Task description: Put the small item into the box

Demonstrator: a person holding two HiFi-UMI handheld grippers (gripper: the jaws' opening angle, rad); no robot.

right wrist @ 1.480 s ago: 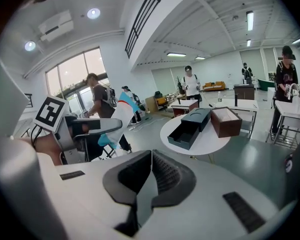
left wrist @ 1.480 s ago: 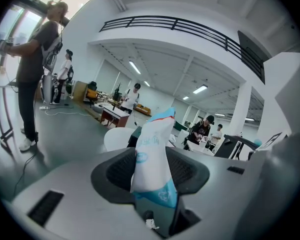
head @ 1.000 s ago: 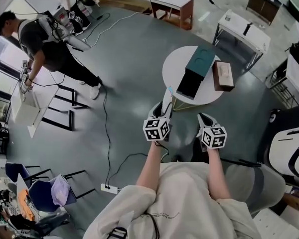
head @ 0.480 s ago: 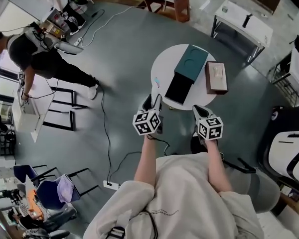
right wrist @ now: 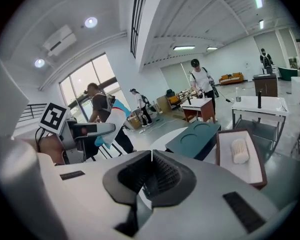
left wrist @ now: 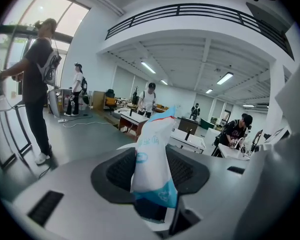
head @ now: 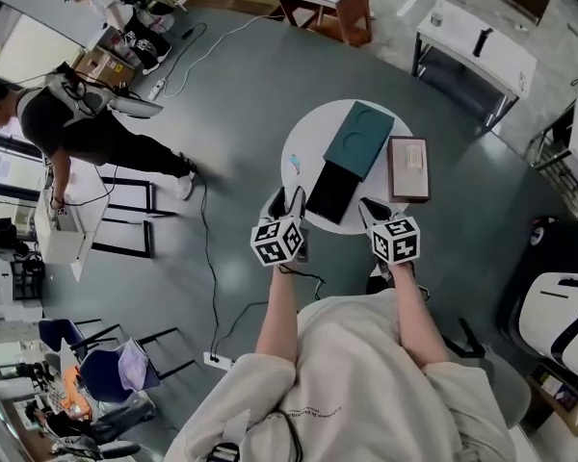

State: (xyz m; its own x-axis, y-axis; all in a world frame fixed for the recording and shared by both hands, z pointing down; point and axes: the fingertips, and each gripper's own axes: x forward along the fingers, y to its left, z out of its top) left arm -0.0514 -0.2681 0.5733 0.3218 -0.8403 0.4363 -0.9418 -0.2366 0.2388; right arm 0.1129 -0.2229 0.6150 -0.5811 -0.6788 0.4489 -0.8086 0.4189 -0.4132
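On the round white table point(head: 306, 142) lies a teal box point(head: 358, 140) with a black part point(head: 330, 192) sticking out toward me. My left gripper point(head: 287, 205) is shut on a white and blue packet point(head: 296, 164), which pokes up over the table's near left edge. In the left gripper view the packet point(left wrist: 152, 149) stands upright between the jaws of that gripper point(left wrist: 151, 176). My right gripper point(head: 371, 212) sits at the table's near edge, to the right of the black part. Seen in its own view, the right gripper point(right wrist: 151, 159) has its jaws together with nothing between them.
A brown tray point(head: 408, 167) with a white lining holds a small white roll point(right wrist: 238, 150), right of the teal box point(right wrist: 195, 136). A person point(head: 72, 123) bends over a white table at the left. Cables run across the grey floor. More tables stand beyond.
The table has come closer, and both grippers have gone from over the floor to the table's near edge. The packet has stayed in the left gripper.
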